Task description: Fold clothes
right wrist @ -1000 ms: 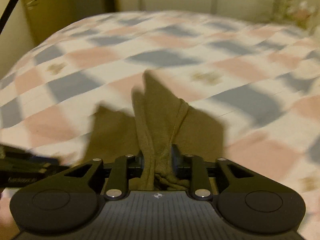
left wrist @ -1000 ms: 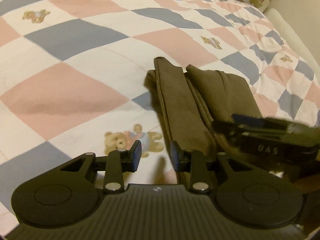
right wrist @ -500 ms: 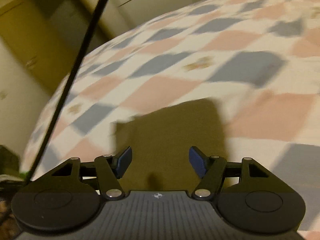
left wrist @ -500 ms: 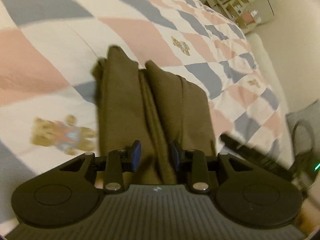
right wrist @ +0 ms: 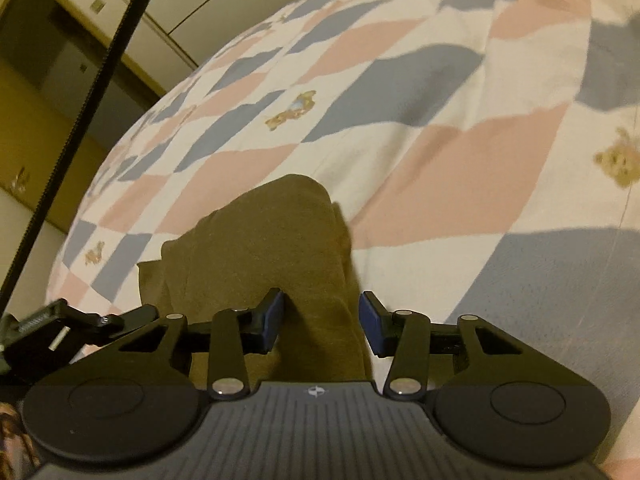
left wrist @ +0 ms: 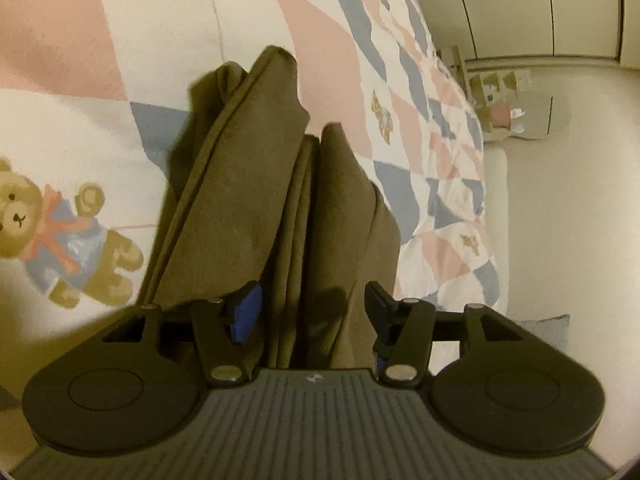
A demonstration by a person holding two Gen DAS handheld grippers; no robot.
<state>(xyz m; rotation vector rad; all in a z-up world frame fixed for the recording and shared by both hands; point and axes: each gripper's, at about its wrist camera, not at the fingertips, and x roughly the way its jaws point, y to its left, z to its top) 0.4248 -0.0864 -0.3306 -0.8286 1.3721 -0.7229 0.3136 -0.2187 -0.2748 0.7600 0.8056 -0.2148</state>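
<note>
An olive-brown garment (left wrist: pixel 280 184) lies folded in long ridges on a checked quilt (left wrist: pixel 168 40). My left gripper (left wrist: pixel 310 308) hangs low over its near end. Its jaws are opening, with the middle folds between the pads and neither pad pressing on them. In the right wrist view the garment (right wrist: pixel 272 240) appears as a rounded folded end. My right gripper (right wrist: pixel 320 322) straddles its right edge. Its jaws are closing, both blue pad faces are bare, and I see no pinch. At the left edge of that view is the left gripper (right wrist: pixel 120 316).
The quilt (right wrist: pixel 440 160) with teddy bear prints covers the whole bed. A black cable (right wrist: pixel 100 80) crosses the upper left of the right wrist view, in front of wardrobe doors. A cluttered shelf (left wrist: pixel 500 108) and a pale wall lie beyond the bed's far side.
My right gripper let go of the bunched fabric, opened wide, and now narrows over the garment's folded end. My left gripper rolled and dropped onto the garment, and its jaws widened.
</note>
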